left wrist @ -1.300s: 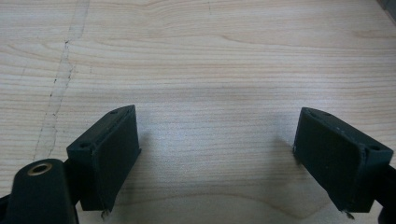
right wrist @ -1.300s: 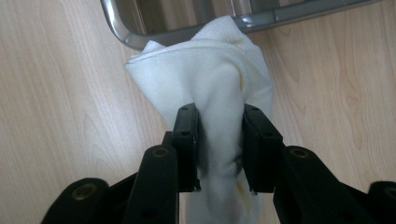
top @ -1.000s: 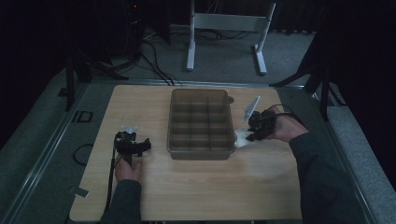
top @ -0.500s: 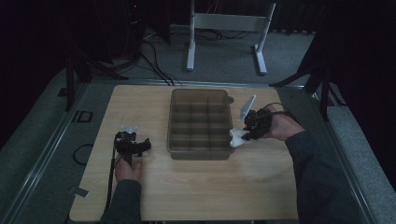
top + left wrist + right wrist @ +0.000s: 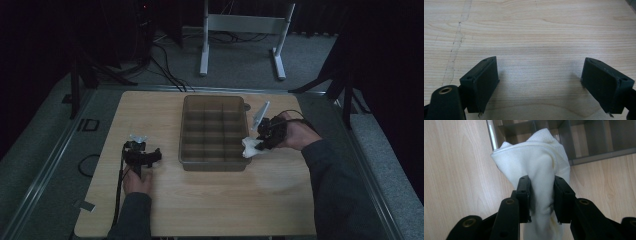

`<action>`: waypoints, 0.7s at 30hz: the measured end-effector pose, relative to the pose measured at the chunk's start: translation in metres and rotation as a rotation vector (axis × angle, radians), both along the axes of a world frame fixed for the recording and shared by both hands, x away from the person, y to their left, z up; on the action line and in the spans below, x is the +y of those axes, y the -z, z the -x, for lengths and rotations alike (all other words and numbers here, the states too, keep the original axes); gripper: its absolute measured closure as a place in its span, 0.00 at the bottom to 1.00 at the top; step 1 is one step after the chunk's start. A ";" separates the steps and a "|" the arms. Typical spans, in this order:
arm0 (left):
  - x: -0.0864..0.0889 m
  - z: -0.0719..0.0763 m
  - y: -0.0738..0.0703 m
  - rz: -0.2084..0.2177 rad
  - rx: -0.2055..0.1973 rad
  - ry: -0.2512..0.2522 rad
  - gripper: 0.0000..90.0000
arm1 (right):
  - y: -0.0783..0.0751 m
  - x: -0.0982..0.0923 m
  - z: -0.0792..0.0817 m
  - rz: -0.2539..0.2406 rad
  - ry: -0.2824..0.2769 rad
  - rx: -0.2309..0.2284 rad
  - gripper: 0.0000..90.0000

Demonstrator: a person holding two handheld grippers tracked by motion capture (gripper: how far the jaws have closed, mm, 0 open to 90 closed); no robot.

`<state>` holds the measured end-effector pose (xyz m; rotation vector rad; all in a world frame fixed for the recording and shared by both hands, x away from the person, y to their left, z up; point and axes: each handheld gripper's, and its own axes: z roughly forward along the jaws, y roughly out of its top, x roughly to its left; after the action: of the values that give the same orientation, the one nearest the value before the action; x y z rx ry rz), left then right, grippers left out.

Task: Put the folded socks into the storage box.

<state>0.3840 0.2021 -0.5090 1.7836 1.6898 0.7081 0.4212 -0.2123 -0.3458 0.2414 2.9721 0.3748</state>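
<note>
Leftward: left gripper (image 5: 141, 154), blocky matte-black jaws spread wide over bare pale wood-grain table (image 5: 210, 200). Centre: rectangular translucent grey plastic organizer tray (image 5: 186, 131), gridded into compartments. Right: right gripper (image 5: 541, 192) pinching a soft, waffle-textured white cloth (image 5: 536, 160), bunched, at tray's near right corner.

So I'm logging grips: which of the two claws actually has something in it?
The right claw, at the divided tray's right side: its jaws pinch a bunched white cloth. The left claw stands open over bare wooden table.
</note>
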 end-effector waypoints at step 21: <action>0.000 0.000 0.000 -0.001 0.002 0.001 0.16 | 0.002 0.022 -0.003 -0.002 -0.036 0.006 0.77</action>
<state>0.3839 0.2022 -0.5089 1.7862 1.6903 0.7071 0.4240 -0.1900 -0.3481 0.1897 2.9858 0.3824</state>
